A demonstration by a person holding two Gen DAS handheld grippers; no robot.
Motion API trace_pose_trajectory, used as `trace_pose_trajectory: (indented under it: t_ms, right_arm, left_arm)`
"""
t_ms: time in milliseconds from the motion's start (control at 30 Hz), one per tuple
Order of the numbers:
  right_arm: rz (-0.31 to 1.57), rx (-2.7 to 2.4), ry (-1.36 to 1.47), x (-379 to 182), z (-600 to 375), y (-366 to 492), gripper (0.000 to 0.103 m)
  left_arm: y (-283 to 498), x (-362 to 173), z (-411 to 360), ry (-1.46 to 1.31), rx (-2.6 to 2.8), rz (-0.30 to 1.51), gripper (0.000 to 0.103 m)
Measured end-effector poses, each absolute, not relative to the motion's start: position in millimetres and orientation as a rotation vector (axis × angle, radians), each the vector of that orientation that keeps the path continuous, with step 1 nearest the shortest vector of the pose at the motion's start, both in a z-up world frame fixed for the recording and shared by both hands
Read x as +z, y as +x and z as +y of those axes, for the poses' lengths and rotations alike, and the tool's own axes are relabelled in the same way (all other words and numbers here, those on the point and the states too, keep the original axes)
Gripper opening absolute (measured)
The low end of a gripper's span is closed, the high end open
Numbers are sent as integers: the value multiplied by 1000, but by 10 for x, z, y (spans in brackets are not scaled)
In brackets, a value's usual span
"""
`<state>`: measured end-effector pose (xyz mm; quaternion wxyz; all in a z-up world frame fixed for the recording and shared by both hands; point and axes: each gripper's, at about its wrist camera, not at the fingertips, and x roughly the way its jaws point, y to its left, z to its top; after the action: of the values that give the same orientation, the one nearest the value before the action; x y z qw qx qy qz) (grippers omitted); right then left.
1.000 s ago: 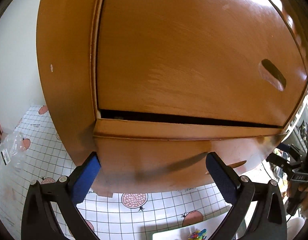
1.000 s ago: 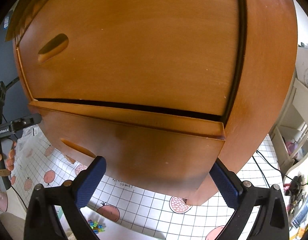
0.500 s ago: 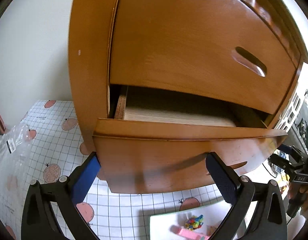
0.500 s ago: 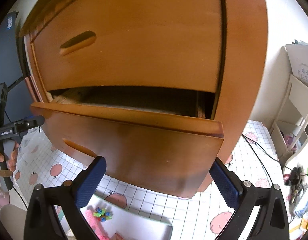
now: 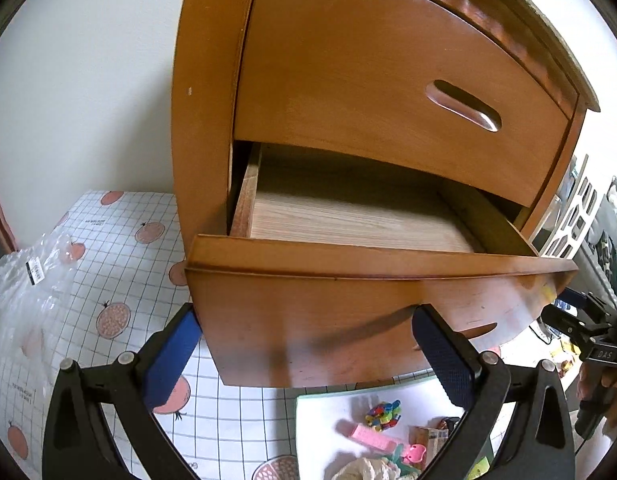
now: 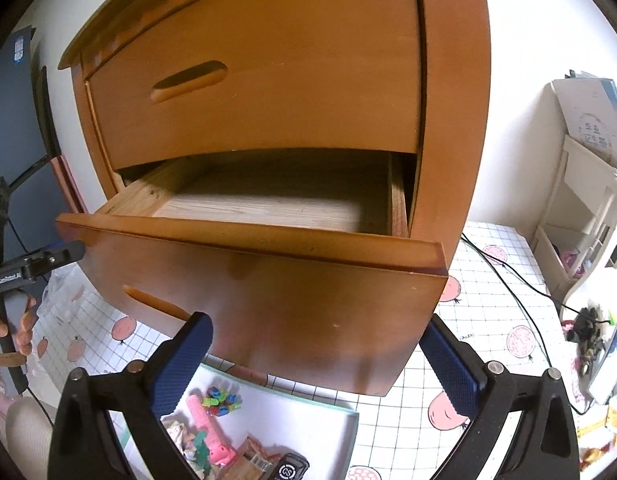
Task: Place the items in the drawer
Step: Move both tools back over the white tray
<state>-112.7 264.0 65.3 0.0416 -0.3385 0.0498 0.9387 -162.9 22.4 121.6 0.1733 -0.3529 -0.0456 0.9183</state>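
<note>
While lower drawer stands pulled out mid-frame, left gripper and right gripper both spread wide, holding nothing; tray of small items at bottom.

I see an orange-brown drawer with a pale wood-grain bottom, blue claw pads, and a white grid-and-fruit-patterned floor mat.
</note>
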Motion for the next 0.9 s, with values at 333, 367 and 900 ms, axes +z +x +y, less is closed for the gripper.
trace_pose_trajectory:
  t_ms: [333, 367, 900]
  right_arm:
    - [190, 2859, -1034, 766, 2577, -807, 103]
    - [187, 2863, -1026, 800, 2557, -772, 103]
    - [304, 2767, -1100, 577, 2383, -121, 103]
  left_arm:
    - [-1739, 1022, 121, -1067, 2622, -212, 103]
    - [-1732, 995, 137, -1068, 2622, -224, 103]
    - [-927, 700, 582, -1261, 2558, -294, 103]
